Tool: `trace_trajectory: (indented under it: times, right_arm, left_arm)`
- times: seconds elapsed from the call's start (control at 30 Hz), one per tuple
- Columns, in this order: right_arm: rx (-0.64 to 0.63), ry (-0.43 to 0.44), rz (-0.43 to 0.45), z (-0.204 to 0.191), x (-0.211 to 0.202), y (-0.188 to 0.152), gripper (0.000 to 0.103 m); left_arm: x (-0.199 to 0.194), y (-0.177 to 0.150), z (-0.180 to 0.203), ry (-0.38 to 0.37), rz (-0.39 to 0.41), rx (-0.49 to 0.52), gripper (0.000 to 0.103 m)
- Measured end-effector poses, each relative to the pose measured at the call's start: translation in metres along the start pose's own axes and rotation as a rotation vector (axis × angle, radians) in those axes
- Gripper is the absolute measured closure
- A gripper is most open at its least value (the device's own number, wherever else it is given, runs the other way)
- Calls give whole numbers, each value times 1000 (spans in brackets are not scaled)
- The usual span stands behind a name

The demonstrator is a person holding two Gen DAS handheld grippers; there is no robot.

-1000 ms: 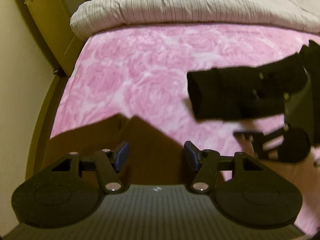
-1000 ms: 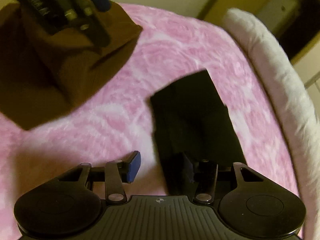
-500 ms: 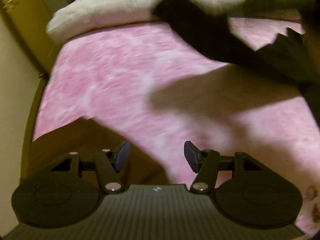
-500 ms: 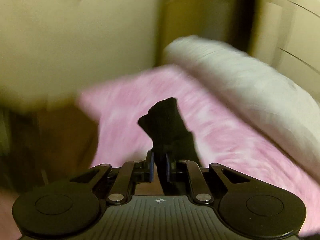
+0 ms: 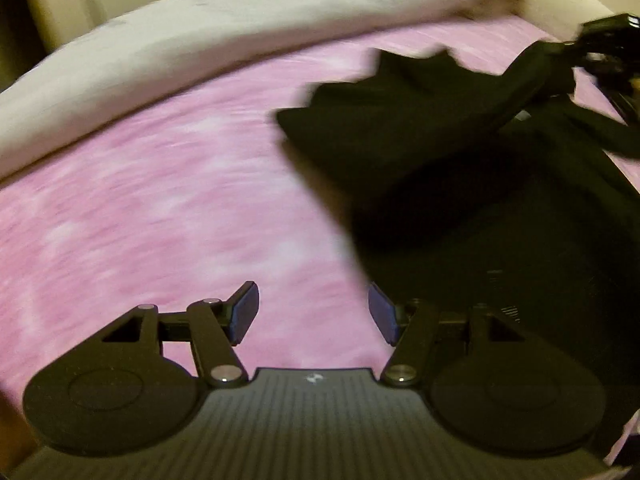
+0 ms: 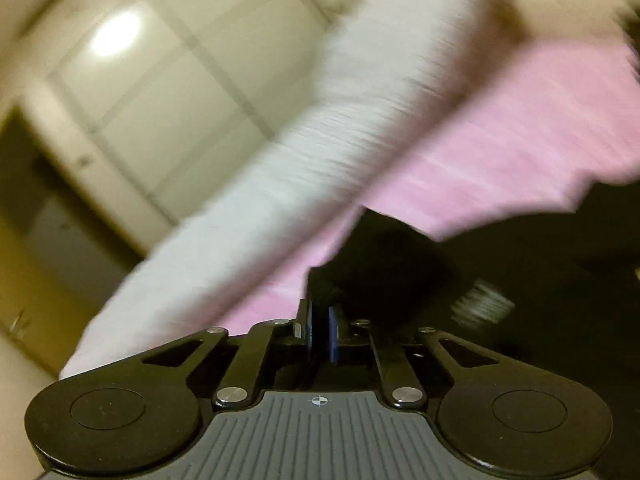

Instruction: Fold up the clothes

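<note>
Lifted off the pink bedspread [image 5: 160, 200], the black garment [image 5: 400, 120] now trails leftward from the pinching right tool [image 6: 320, 326]; left tool [image 5: 313, 312] spread.

Dim, warm yellowish indoor light in both views. Heavy motion blur smears the pink bedspread [image 5: 168, 184] and the white duvet [image 6: 328, 148]; only the camera mounts at the bottom stay sharp. Bright glare patch on the cupboard door [image 6: 116, 34], upper left. Black garment [image 5: 460, 140] reads as detailless shadow. Fisheye bending and dark vignette at corners.
</note>
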State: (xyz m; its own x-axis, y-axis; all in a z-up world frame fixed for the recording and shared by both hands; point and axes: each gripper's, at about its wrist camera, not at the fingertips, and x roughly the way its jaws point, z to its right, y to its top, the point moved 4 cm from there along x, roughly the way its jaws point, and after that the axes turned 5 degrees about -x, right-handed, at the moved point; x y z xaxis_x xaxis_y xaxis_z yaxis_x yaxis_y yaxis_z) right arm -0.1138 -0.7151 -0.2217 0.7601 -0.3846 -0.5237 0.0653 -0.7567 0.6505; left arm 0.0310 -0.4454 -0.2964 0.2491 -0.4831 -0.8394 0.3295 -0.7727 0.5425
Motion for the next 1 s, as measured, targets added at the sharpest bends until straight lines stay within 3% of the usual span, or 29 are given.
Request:
trace_trajectory:
  times: [0.07,0.2,0.33,0.57,0.77,0.83,0.9,1.0]
  right_arm:
    - [27,5,-40,34,0,3,99]
    - [34,58,-101,79,-4,12,99]
    - [30,109,-139,100,-14,10,100]
    - [43,92,-248,133,-27,-9,99]
    - [55,116,-389,134,-23,-36,97]
    - [86,102,-399,137,-22,-37,89]
    - [119,83,-402,141,-20,-35,70]
    - [173,56,-381,146,-22,-32,58]
  left_arm:
    - [26,6,41,6,-14,69,46]
    - [74,19,72,163,-26,105,46]
    - [97,36,60,236,-2,22,46]
    - [95,50,8,471,98,-65,38]
    - [109,41,-4,414,55,-42,38]
    - [107,42,-9,391,63,-56,37]
    - [104,42,-10,352,62,-60,37]
    - [99,42,-10,293,61,-64,38]
